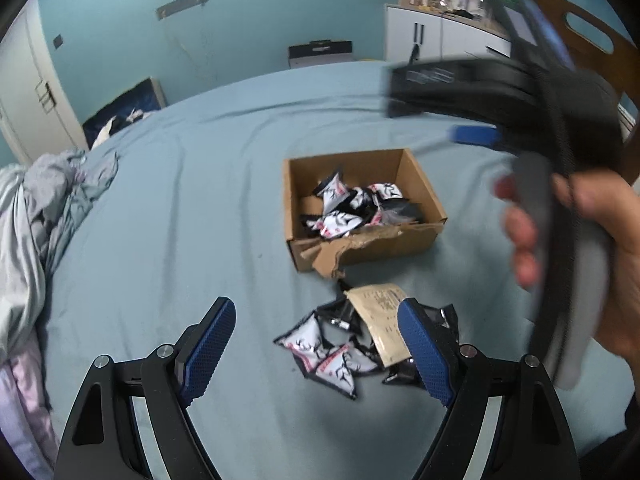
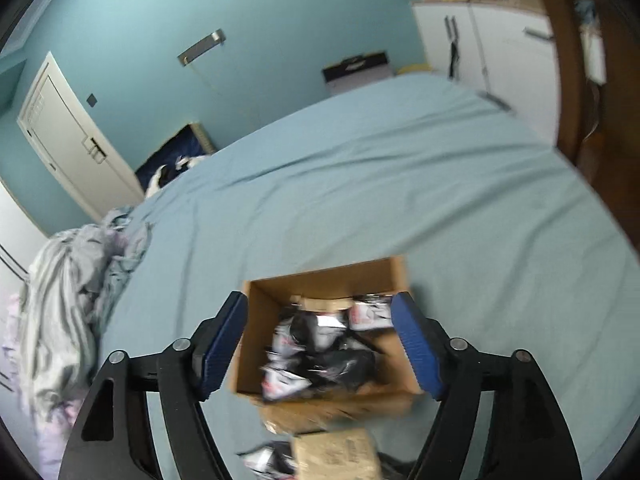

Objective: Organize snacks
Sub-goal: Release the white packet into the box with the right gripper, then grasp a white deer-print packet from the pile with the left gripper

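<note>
Nearest the left wrist camera, the left gripper [image 1: 316, 354] hangs low over the bed [image 1: 180, 208] with its blue pads spread wide and nothing between them. Just ahead of it, a little toward its right pad, lies the loose pile of snack packets [image 1: 332, 354] near the bed's front edge, with a tan pouch [image 1: 380, 320] lying on the heap, its long axis running roughly fore and aft away from the camera. Just beyond the pile stands the cardboard box [image 1: 420, 184], its near wall torn and folded outward, several of the same black-and-white packets already inside. Seen from the right wrist, the right gripper [image 2: 320, 344] hovers over that box, jaws apart and empty; the frame is smeared, so its height above the rim is hard to judge. The left gripper is therefore much the nearer to the remaining packets and would probably reach slightly rightward and down for them. Further back, a crumpled blanket [image 1: 44, 216] sits at the bed's left edge.
</note>
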`<state>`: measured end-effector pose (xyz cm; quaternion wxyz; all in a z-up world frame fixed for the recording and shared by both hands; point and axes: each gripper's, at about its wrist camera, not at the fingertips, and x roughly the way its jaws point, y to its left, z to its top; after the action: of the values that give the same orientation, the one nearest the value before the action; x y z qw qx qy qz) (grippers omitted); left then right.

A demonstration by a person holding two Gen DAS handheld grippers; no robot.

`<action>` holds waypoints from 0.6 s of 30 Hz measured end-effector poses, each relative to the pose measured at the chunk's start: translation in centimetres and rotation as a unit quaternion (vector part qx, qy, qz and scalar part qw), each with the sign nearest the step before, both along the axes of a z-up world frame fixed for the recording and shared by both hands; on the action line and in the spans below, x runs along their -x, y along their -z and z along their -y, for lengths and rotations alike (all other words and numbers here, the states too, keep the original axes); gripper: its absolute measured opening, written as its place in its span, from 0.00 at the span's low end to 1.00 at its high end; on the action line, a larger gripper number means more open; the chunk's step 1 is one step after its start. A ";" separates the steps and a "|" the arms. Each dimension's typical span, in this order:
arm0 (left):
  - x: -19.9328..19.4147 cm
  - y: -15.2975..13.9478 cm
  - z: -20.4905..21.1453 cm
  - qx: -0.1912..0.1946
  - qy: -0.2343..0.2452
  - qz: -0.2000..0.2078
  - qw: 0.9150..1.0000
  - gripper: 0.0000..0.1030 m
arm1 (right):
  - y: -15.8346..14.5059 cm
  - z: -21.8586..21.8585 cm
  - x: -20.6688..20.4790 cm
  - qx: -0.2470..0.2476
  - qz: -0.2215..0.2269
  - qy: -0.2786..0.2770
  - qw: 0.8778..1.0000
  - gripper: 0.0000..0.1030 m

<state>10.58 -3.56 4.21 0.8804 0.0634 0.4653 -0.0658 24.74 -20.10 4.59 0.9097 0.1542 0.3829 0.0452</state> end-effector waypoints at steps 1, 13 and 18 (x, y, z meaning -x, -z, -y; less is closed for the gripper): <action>0.2 0.1 -0.3 0.002 -0.008 -0.002 1.000 0.82 | 0.1 0.3 0.8 0.012 -0.008 0.004 1.000 0.74; 3.0 2.5 -1.2 -0.016 -0.019 -0.014 1.000 0.82 | 2.0 6.9 13.5 -0.057 -0.120 0.009 0.991 0.74; 2.7 4.4 -1.5 -0.017 -0.015 -0.039 0.999 0.82 | 4.1 8.5 16.8 -0.007 -0.088 0.046 0.995 0.74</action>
<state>7.88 -2.04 -0.18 0.8615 0.0683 0.5010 -0.0469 7.92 -28.60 0.50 0.8724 0.1818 0.4537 -0.0079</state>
